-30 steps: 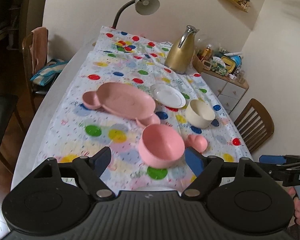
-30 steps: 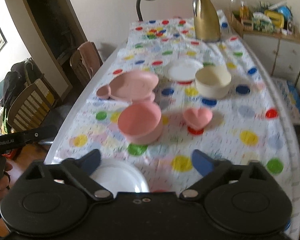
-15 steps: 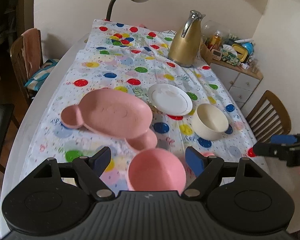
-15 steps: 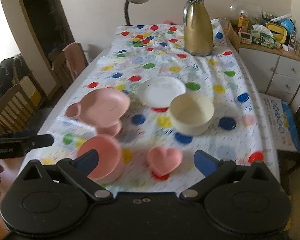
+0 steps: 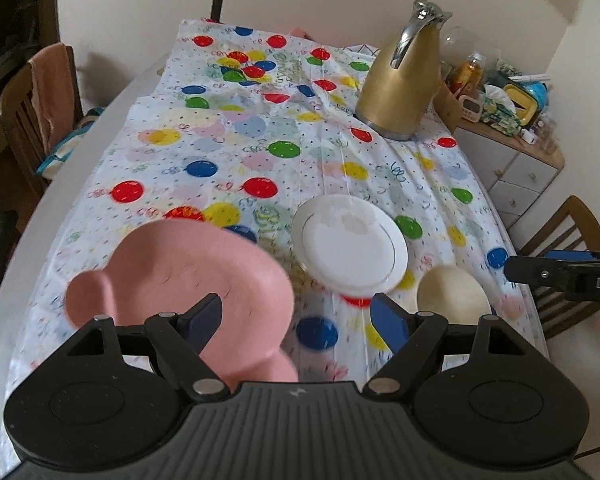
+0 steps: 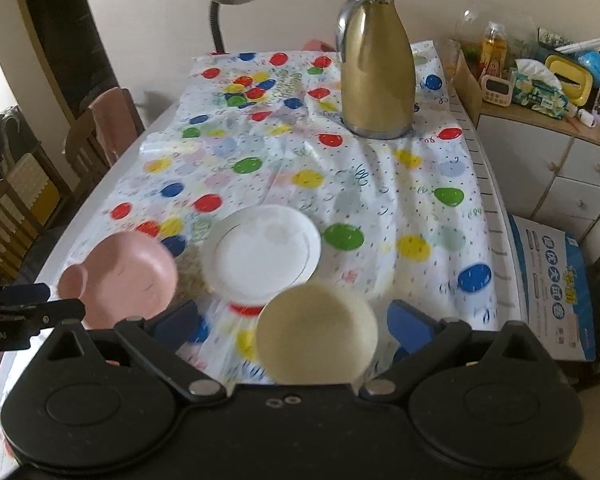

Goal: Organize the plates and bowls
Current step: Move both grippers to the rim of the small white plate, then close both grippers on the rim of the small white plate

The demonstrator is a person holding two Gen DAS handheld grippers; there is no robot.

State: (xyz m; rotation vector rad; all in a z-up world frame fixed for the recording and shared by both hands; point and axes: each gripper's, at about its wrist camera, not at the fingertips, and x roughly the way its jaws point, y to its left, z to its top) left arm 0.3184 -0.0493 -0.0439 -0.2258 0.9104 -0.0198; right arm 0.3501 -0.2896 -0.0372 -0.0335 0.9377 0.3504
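Both grippers have moved forward over the tabletop [image 5: 16,240] since the earlier frames, and the pink bowl is gone from view. Left gripper [image 5: 296,318] has its fingers spread wide and empty; the pink plate [image 5: 188,276] lies under its left finger, long axis running left to right, ear to the left. Between them lies the white plate [image 5: 350,244]. Right gripper [image 6: 292,318] is also wide open, holding nothing, with the cream bowl [image 6: 316,332] directly between its fingers, nearest to this hand.
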